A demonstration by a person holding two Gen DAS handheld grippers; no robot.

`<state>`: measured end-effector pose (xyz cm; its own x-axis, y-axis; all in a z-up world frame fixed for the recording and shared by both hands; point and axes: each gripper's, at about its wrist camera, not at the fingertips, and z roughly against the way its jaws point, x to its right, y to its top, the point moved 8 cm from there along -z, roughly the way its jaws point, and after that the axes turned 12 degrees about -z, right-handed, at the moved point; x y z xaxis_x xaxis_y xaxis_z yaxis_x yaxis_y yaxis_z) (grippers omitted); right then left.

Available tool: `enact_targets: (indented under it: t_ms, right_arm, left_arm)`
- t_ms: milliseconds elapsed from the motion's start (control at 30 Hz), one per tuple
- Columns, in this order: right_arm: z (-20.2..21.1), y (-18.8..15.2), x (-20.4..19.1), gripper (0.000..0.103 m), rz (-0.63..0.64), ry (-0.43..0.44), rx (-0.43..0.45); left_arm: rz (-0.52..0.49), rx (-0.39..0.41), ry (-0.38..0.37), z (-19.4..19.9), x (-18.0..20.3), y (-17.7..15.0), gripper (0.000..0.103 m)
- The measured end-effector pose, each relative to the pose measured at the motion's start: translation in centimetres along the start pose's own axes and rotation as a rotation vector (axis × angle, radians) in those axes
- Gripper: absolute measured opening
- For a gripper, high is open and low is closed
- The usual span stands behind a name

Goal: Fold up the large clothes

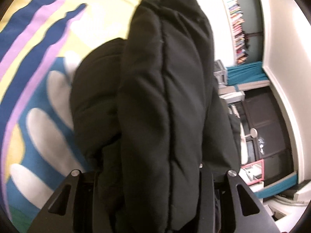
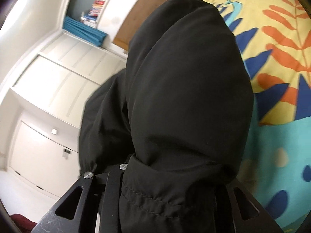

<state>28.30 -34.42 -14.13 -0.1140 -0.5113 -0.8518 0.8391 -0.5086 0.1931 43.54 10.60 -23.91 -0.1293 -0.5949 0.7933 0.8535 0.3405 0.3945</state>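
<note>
A black padded jacket [image 1: 165,77] fills the middle of the left wrist view, bunched into thick folds that run away from the camera over a bed. My left gripper [image 1: 153,174] is shut on a wad of it; the fabric hides the fingertips. In the right wrist view the same black jacket [image 2: 184,87] bulges up in a smooth mound, with a stitched hem lying across the jaws. My right gripper [image 2: 165,176] is shut on that hem part, its pads covered by cloth. The jacket hangs above a bright bedspread [image 1: 38,77] printed in yellow, blue and lilac.
The bedspread [image 2: 281,58] with orange and blue leaves spreads to the right. White cupboard doors [image 2: 48,97] stand left of it, with a teal cloth [image 2: 83,31] and a bookshelf [image 2: 101,0] beyond. A dark cabinet [image 1: 268,126] and stacked books [image 1: 238,29] are to the right of the left gripper.
</note>
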Motion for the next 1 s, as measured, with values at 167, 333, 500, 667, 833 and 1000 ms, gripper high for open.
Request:
enact_targets:
  t_ms: [167, 333, 500, 667, 833, 1000]
  right_arm:
    - [0.8, 0.1, 0.8, 0.057, 0.038, -0.137, 0.032]
    - [2.1, 1.7, 1.1, 0.08, 0.038, -0.226, 0.094]
    - [4.6, 2.4, 0.4, 0.088, 0.039, -0.275, 0.16]
    - [8.4, 3.5, 0.3, 0.089, -0.002, -0.286, 0.257]
    - [10.8, 2.6, -1.9, 0.09, 0.042, -0.299, 0.288]
    - [10.9, 0.1, -4.3, 0.091, 0.114, -0.332, 0.279]
  left_arm:
    - [0.023, -0.004, 0.028, 0.8, -0.5, 0.3, 0.054]
    - [-0.006, -0.036, 0.09, 2.1, 1.3, 0.7, 0.058]
    - [-0.026, -0.041, 0.131, 6.3, 3.6, 1.7, 0.063]
    - [-0.03, -0.028, 0.182, 9.7, 4.6, 2.7, 0.066]
    - [-0.006, 0.007, 0.211, 13.5, 5.6, 2.8, 0.066]
    - [0.013, 0.129, 0.211, 17.9, 6.0, 3.3, 0.066]
